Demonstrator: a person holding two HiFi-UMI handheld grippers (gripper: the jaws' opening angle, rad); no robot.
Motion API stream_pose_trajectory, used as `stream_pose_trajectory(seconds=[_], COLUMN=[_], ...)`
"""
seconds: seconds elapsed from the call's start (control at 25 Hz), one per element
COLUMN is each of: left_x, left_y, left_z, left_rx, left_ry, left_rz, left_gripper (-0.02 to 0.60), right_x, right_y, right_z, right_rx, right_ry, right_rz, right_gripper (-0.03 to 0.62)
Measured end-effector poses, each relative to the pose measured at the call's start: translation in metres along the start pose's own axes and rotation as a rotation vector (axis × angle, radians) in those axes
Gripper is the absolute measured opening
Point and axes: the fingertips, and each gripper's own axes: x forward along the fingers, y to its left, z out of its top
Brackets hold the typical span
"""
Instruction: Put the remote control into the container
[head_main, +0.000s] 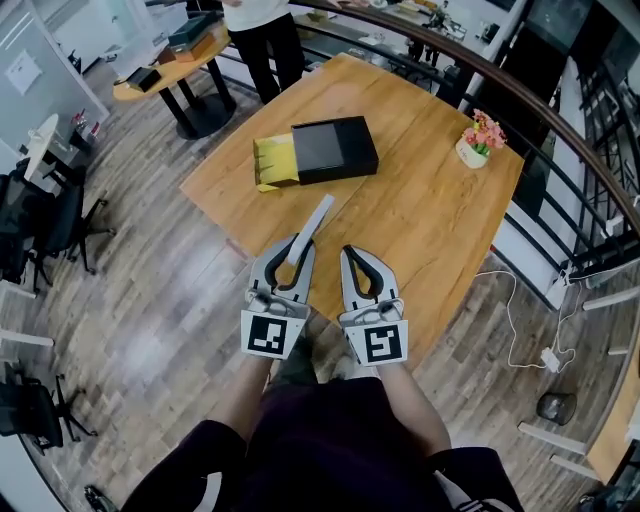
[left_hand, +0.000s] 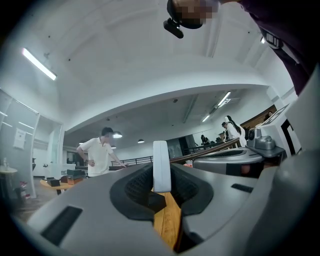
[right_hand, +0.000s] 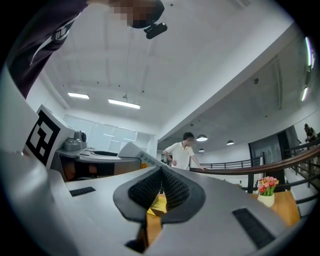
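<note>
A long pale grey remote control (head_main: 313, 225) sticks out of my left gripper (head_main: 299, 247), which is shut on its near end above the front edge of the wooden table (head_main: 430, 220). In the left gripper view the remote (left_hand: 161, 165) stands on edge between the jaws of that gripper (left_hand: 161, 182). The container (head_main: 334, 149), a flat black box with a yellow flap (head_main: 275, 163), lies further back on the table, beyond the remote's tip. My right gripper (head_main: 350, 253) hovers just right of the left one, shut with nothing in it (right_hand: 161, 187). The remote (right_hand: 136, 153) also shows at the left of the right gripper view.
A small pot of pink flowers (head_main: 478, 140) stands near the table's right corner. A person (head_main: 265, 35) stands behind the table, beside a round table (head_main: 170, 72) with boxes. A railing (head_main: 560, 130) curves along the right; office chairs (head_main: 50, 225) stand at left.
</note>
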Motion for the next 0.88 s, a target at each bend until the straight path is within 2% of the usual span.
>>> stream_pose_trajectory(seconds=[0.28, 0.64, 0.68, 0.8, 0.84, 0.88], left_x=[0.036, 0.078, 0.082, 0.091, 0.095, 0.100], left_y=[0.049, 0.144, 0.153, 0.169, 0.175, 0.181], left_z=[-0.029, -0.055, -0.057, -0.067, -0.070, -0.072], left_rx=[-0.047, -0.106, -0.083, 0.134, 0.151, 0.128], left_ry=[-0.009, -0.005, 0.003, 0.071, 0.076, 0.071], left_rz=[0.002, -0.042, -0.058, -0.160, -0.169, -0.160], left_gripper=[0.081, 0.083, 0.081, 0.081, 0.081, 0.081], right_x=[0.064, 0.173, 0.184, 0.211, 0.219, 0.227], right_y=[0.002, 0.023, 0.024, 0.025, 0.024, 0.022], right_z=[-0.034, -0.062, -0.063, -0.066, -0.068, -0.070], right_rx=[0.010, -0.015, -0.017, -0.025, -0.028, -0.029], right_ry=[0.028, 0.068, 0.072, 0.075, 0.074, 0.074], right_rz=[-0.011, -0.050, -0.057, -0.075, -0.078, -0.080], right_gripper=[0.018, 0.018, 0.018, 0.018, 0.018, 0.018])
